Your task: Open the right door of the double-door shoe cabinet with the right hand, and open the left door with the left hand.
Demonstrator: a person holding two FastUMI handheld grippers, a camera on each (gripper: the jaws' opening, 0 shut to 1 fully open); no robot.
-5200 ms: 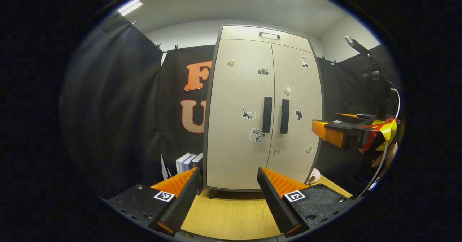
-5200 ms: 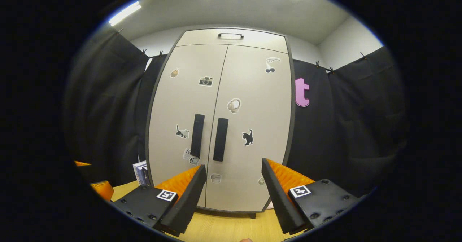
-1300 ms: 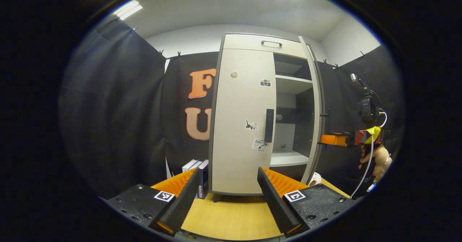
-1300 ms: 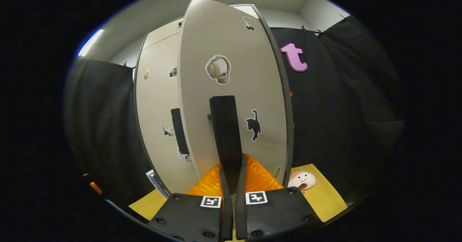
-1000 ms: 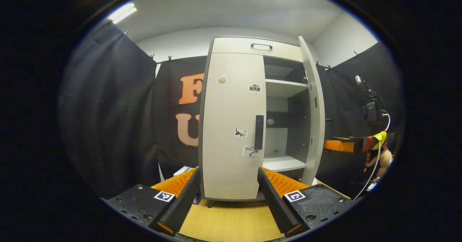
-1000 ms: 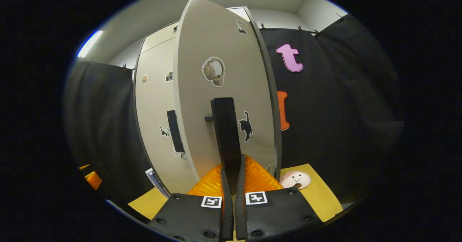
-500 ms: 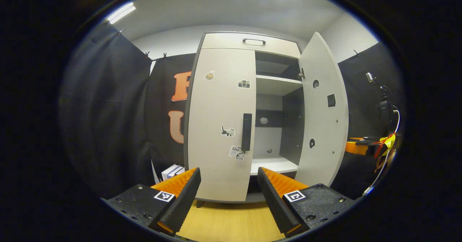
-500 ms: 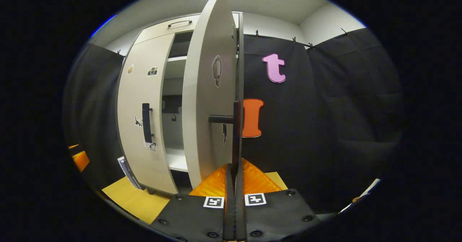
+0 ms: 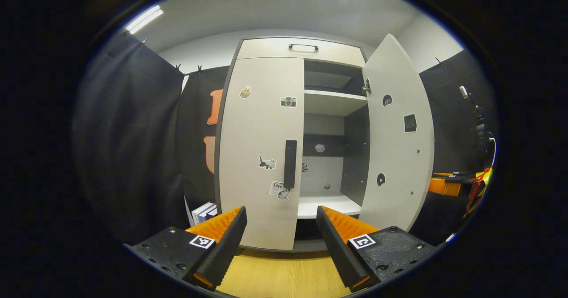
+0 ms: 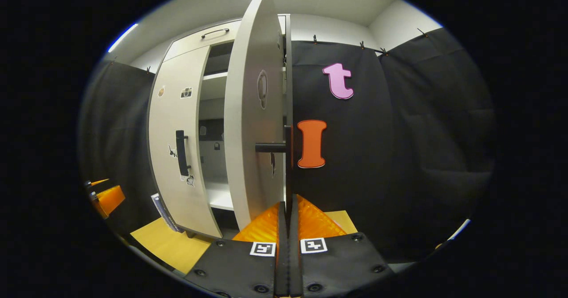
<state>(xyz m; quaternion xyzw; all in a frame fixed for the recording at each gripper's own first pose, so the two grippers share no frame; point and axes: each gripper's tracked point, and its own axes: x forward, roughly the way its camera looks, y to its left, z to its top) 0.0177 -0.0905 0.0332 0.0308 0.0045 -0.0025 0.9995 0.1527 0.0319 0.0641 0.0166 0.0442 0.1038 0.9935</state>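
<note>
R door (image 9: 397, 129) of the shoe cabinet (image 9: 301, 49) stands swung wide, inner face showing in the left gripper view, seen nearly edge-on in the right gripper view (image 10: 255, 111). Right gripper (image 10: 287, 213) is pressed together on the R door's handle (image 10: 288, 173), both fingers pinching the thin black bar, which runs upright btwn them. In the left gripper view that same gripper pokes out just past the open door's edge (image 9: 443, 186). L door (image 9: 262, 147) sits flush w/ the cabinet front, its handle (image 9: 290, 164) upright along the inner edge, stickers around it. Left gripper (image 9: 282, 240) hangs in front of the cabinet w/ fingers spread wide, nothing btwn them, well apart from the L handle and low over the wooden tabletop (image 9: 275, 280). Inside the open half: white shelves (image 9: 330, 99), dark back panel. Books (image 9: 203, 211) stand just beside the cabinet's L side.
</note>
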